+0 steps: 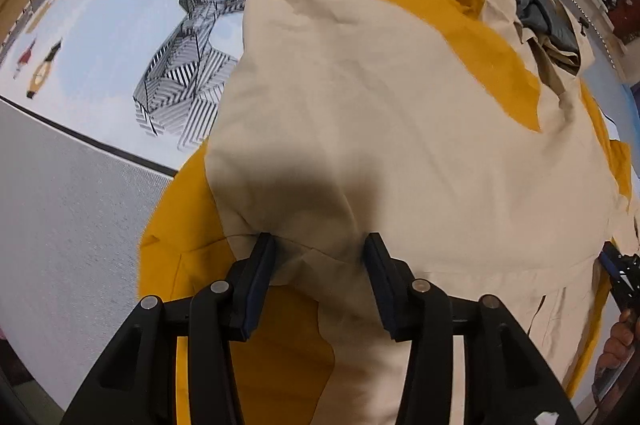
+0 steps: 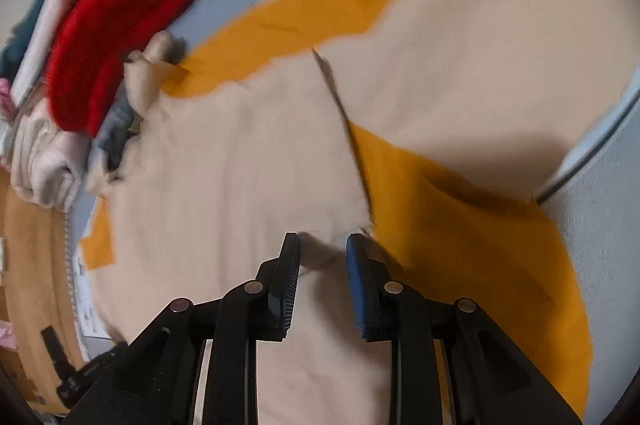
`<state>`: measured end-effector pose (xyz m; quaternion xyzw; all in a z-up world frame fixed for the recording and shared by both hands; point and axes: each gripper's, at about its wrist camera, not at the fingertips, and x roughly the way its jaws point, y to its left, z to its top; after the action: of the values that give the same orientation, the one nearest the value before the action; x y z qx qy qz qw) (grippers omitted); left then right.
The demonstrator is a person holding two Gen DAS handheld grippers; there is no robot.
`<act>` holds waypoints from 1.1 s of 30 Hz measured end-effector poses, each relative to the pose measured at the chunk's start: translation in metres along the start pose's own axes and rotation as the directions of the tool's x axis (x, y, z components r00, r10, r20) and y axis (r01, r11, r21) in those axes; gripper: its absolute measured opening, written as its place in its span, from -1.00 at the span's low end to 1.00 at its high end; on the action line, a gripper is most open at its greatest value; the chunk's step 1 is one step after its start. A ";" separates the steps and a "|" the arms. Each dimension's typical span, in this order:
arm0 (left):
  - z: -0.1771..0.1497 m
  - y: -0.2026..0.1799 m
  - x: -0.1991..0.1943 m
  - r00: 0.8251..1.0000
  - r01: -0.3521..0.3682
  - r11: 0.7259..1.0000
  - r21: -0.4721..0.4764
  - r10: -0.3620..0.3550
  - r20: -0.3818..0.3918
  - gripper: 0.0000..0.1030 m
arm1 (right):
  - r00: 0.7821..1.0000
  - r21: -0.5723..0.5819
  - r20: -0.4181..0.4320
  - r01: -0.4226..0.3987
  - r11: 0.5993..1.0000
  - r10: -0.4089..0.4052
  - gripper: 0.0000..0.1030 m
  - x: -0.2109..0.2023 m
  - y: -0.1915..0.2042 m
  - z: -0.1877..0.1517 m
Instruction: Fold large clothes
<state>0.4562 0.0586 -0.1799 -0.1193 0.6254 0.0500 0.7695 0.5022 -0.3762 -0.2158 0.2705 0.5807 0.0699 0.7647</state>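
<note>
Garment (image 1: 380, 129), beige and mustard, lay spread; left gripper (image 1: 320, 245) and right gripper (image 2: 322, 245) stood released over its hem; both should pinch evenly before lifting.

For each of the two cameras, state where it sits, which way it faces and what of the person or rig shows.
Left wrist: on the left gripper, facing its open fingers, the beige-and-mustard cloth garment and deer-print sheet; a hand shows.
Right wrist: on the right gripper, facing the garment; fingers open.
Shared: garment, red knitted item.
</note>
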 end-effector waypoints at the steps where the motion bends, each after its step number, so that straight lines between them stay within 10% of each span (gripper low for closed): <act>1: 0.001 -0.002 -0.006 1.000 0.009 1.000 0.000 -0.009 0.019 -0.24 | 1.000 -0.005 0.013 0.004 1.000 -0.004 -0.51 -0.004 0.002 0.001; 10: -0.009 -0.061 -0.061 0.974 0.034 0.983 0.178 -0.073 0.216 -0.21 | 0.997 -0.023 0.042 0.059 0.998 -0.058 -0.45 -0.014 -0.002 0.007; 18: -0.024 -0.094 -0.101 0.923 0.080 0.968 0.240 -0.163 0.349 -0.18 | 0.952 -0.233 0.296 0.154 0.960 -0.081 -0.45 -0.087 0.030 0.007; 33: -0.065 -0.136 -0.116 0.904 0.064 0.959 0.276 -0.173 0.392 -0.11 | 0.894 -0.261 0.437 0.228 0.938 -0.096 -0.45 -0.154 0.003 0.007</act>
<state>0.4008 -0.0808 -0.0625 -0.0436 0.4418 -0.0545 0.8944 0.4602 -0.4412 -0.0820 0.1075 0.4066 0.0348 0.9066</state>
